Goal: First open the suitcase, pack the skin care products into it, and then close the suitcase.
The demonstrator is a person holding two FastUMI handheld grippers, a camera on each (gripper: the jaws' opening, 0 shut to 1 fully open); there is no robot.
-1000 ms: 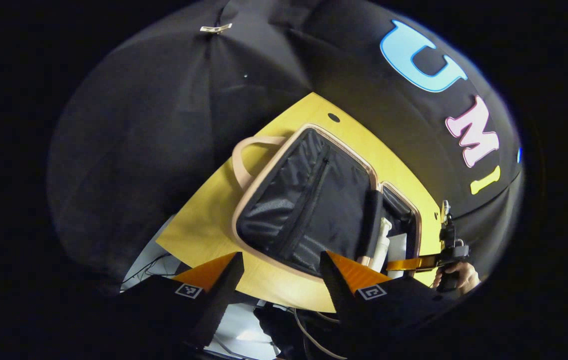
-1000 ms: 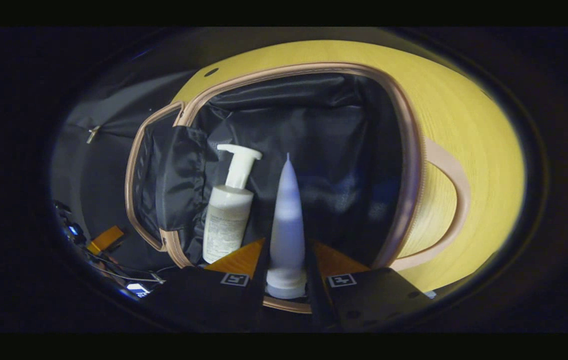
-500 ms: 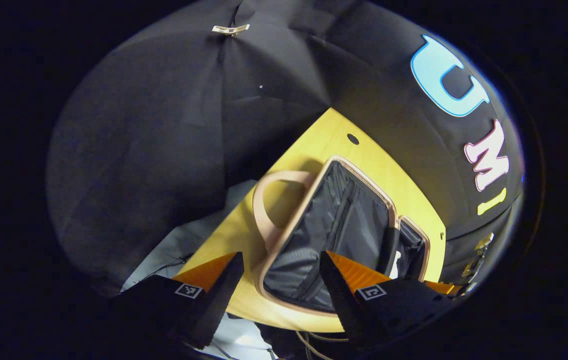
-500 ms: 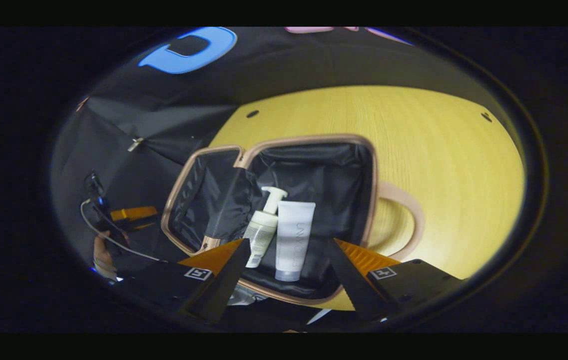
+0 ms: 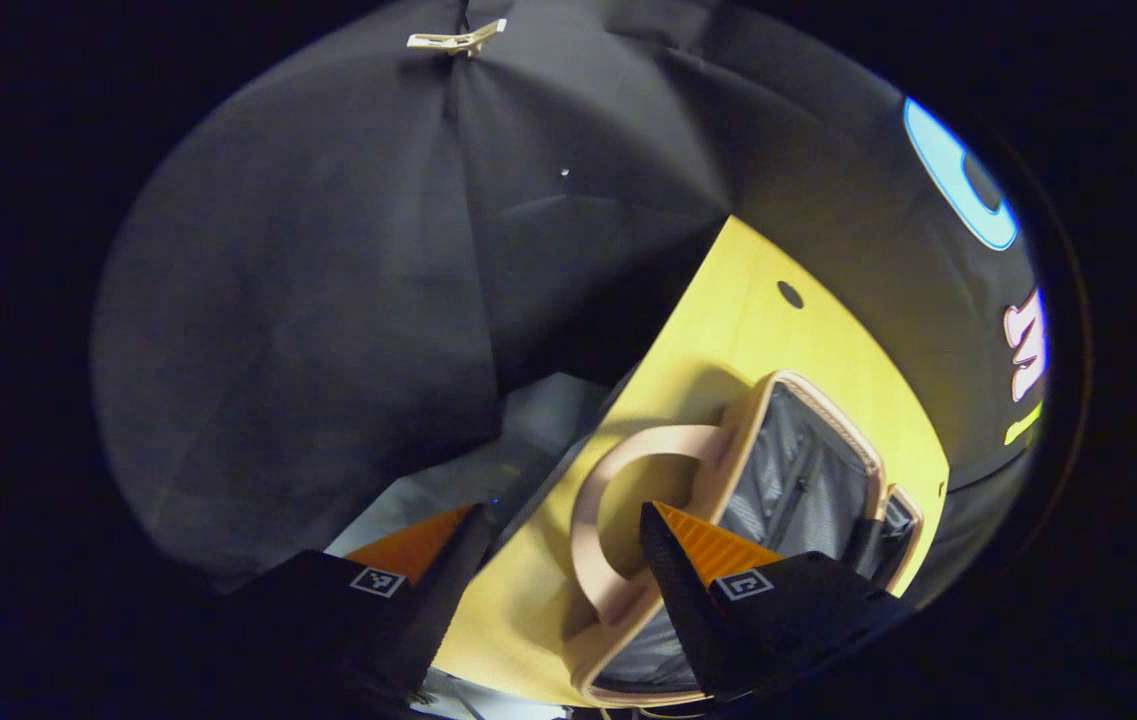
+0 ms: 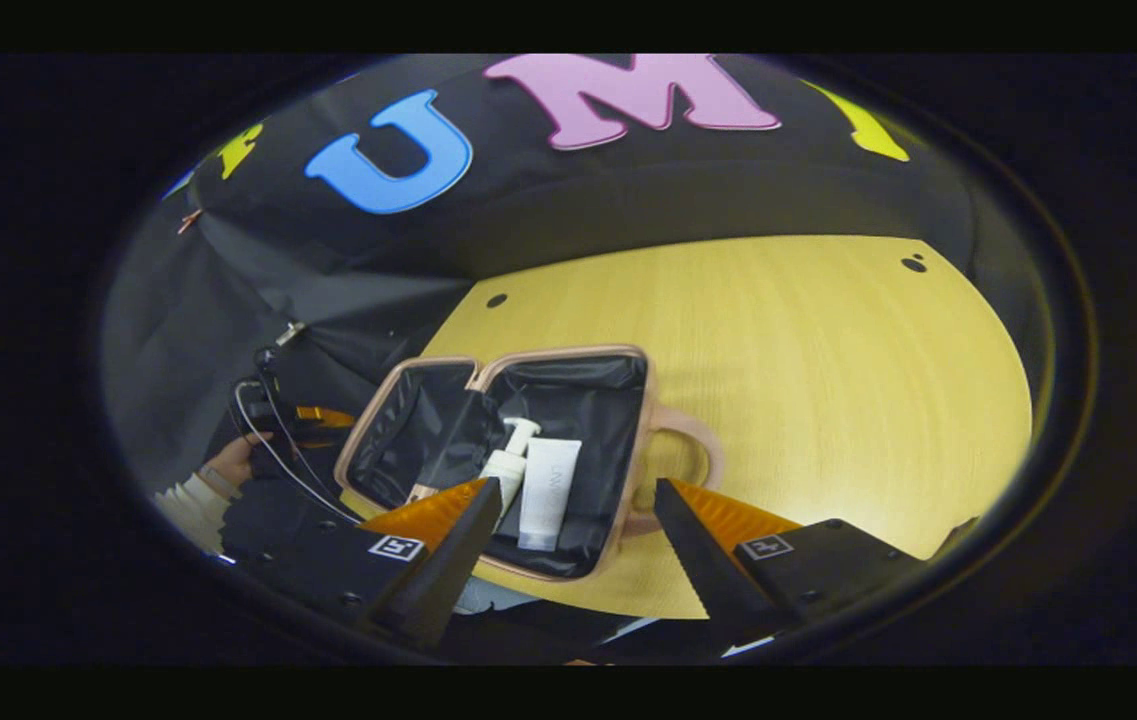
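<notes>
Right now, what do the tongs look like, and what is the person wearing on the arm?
Each set of tongs, right tongs and left tongs, has two pointed, wedge-shaped fingers on dark blocks carrying small square black-and-white markers. In the right gripper view, thin cables run by the left tongs, and the person's hand shows a pale ribbed sleeve cuff.

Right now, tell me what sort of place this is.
Probably a recording booth, not a home: black cloth wall behind a bare yellow table, with one open suitcase holding a pump bottle and tube.
</notes>
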